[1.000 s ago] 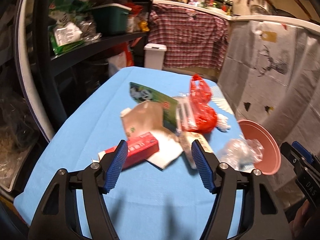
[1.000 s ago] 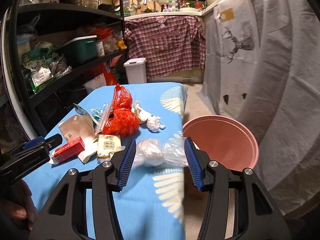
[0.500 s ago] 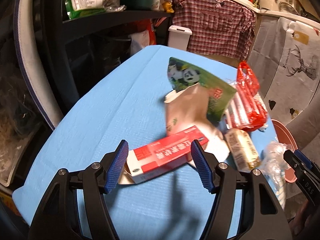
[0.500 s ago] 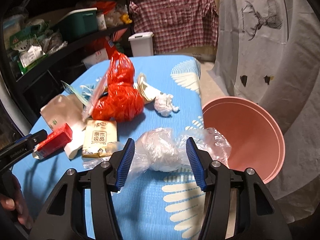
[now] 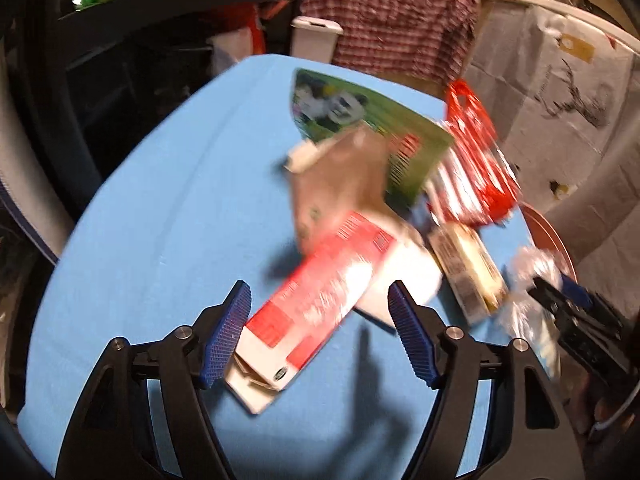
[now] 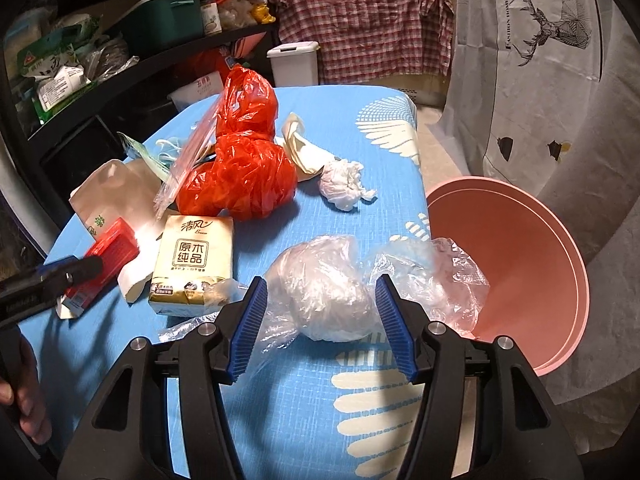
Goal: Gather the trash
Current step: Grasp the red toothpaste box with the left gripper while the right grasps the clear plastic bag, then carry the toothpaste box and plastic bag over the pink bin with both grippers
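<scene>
Diagonally, the red-and-white carton [image 5: 320, 300] runs from 7 to 1 o'clock between the opening left gripper [image 5: 320, 334]. Right gripper [image 6: 320, 324], opening, straddles crumpled clear plastic [image 6: 320, 292], ungripped.

"原木纯品" on tissue pack [image 6: 192, 264]

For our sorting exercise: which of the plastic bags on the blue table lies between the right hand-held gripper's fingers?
The clear plastic bag, crumpled beside the pink bin; the red plastic bag lies farther back.
</scene>
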A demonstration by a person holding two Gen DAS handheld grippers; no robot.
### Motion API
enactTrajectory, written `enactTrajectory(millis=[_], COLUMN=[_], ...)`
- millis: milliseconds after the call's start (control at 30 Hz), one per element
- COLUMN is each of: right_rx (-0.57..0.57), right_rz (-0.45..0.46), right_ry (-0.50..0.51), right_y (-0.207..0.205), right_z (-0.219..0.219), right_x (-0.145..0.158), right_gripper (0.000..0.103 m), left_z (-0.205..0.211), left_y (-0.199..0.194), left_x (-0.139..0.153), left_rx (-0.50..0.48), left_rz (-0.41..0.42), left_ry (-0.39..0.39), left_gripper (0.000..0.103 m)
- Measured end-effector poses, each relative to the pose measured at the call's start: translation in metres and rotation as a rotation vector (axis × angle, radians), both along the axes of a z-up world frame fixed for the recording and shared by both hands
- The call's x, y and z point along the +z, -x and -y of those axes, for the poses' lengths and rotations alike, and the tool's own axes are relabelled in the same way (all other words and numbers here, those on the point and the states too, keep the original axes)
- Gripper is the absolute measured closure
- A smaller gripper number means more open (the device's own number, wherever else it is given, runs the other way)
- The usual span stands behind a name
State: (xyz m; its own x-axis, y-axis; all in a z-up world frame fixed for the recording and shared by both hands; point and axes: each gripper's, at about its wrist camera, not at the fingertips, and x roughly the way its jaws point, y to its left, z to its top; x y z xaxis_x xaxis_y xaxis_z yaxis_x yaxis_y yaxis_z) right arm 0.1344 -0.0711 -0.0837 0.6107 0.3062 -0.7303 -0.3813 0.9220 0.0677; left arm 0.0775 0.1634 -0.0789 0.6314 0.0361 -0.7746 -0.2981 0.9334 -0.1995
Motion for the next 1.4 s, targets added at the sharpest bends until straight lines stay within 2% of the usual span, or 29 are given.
enactTrajectory(millis=[133,300,367,467,667,1033,1400], right_rx=[0.003,0.003,0.007,0.015,0.016,0.006,-0.029], right_rz=[0.003,0.009,0.011,0.017,0.051,0.154,0.225], right_ry=[0.003,0.003,0.006,0.009,0.005,-0.013,-0.040], right_y=[0.003,0.006,0.009,0.013,0.023,0.052,0.073], right_z=[0.001,0.002,0.002,0.003,0.008,0.019,0.050], right_x=[0.001,0.003,0.004,0.006,0.015,0.043,0.079], right_gripper=[0.046,0.051,0.057,0.064,0.069,0.069,0.069], left_z=[0.011,0.024,0.027,0.030,0.034,0.051,0.080], left_y=[0.002,0.002,0.004,0.008,0.017,0.038,0.046], left_x=[-0.001,-0.007,-0.006,-0.003,0.012,0.040,0.067], left_rx=[-0.022,-0.059,-0.068,-0.070,-0.065,-0.070,-0.101], left_rz=[-0.015,-0.050,-0.049,-0.034,0.011,0.100,0.164], left_ry=[-0.044,-0.051,-0.057,-0.073,-0.108,-0.139,-0.154], left_gripper=[0.035,0.059,0.068,0.069,0.069,0.069,0.069])
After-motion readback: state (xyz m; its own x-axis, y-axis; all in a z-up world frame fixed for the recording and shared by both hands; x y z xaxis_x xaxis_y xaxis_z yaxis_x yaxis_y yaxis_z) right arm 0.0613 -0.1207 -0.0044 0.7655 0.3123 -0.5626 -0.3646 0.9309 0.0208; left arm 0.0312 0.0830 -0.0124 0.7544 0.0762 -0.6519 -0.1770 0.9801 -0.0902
